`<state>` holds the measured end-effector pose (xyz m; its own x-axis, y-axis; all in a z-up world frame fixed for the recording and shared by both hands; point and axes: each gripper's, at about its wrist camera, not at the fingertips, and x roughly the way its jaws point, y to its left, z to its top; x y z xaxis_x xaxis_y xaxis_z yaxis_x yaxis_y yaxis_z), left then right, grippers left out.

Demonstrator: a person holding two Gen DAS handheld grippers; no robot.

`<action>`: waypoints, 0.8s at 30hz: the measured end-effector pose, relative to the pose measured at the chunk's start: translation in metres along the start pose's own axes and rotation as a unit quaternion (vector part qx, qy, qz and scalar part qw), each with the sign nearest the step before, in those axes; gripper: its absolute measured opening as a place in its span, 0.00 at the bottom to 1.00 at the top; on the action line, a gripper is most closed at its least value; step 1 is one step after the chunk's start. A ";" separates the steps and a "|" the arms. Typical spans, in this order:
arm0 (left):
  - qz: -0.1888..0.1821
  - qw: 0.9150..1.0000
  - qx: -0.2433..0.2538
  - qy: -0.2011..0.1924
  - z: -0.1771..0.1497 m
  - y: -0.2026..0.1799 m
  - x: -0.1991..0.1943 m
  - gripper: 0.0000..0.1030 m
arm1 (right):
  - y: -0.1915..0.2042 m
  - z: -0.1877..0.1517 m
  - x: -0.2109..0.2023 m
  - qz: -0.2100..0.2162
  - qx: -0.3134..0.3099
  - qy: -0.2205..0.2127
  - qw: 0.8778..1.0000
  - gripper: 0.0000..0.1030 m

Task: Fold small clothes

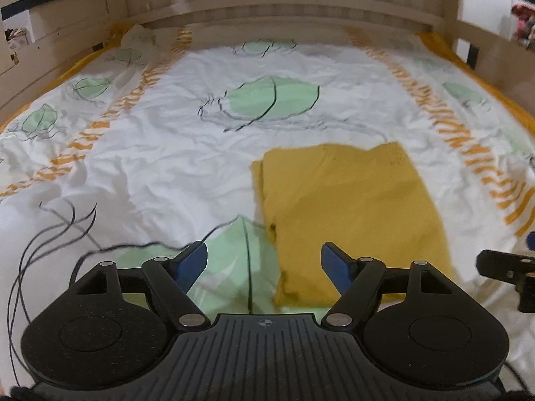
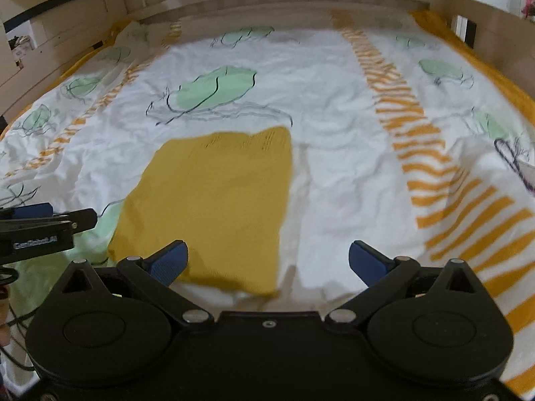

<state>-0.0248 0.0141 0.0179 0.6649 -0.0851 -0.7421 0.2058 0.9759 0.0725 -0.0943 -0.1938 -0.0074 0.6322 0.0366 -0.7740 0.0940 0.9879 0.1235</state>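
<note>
Left wrist view, folded mustard garment (image 1: pixel 347 214) flat on bedsheet (image 1: pixel 160 153), both jaws apart

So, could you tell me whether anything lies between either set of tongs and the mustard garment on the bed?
Nothing visible does. The folded mustard-yellow garment lies flat on the leaf-print bedsheet, directly ahead of the open left tongs and open right tongs; only bare sheet surrounds it.

Left wrist: low over the bed (image 1: pixel 167 140), facing the headboard (image 1: pixel 267 6)
Right wrist: beside it, same heading
Shared: yellow cloth (image 1: pixel 351 207), bedspread
</note>
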 end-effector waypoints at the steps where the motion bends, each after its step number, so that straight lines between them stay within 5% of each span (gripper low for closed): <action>1: -0.001 1.000 -0.001 0.007 -0.003 0.000 0.002 0.71 | 0.000 -0.002 0.001 -0.001 -0.001 0.003 1.000 0.99; 24: -0.017 0.997 -0.026 0.067 -0.022 0.004 0.011 0.71 | 0.010 -0.015 0.015 -0.005 -0.004 0.047 0.999 0.99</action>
<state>-0.0325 0.0211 -0.0049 0.5553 -0.0934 -0.8264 0.1860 0.9824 0.0140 -0.0955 -0.1816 -0.0277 0.5562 0.0408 -0.8301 0.0939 0.9893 0.1116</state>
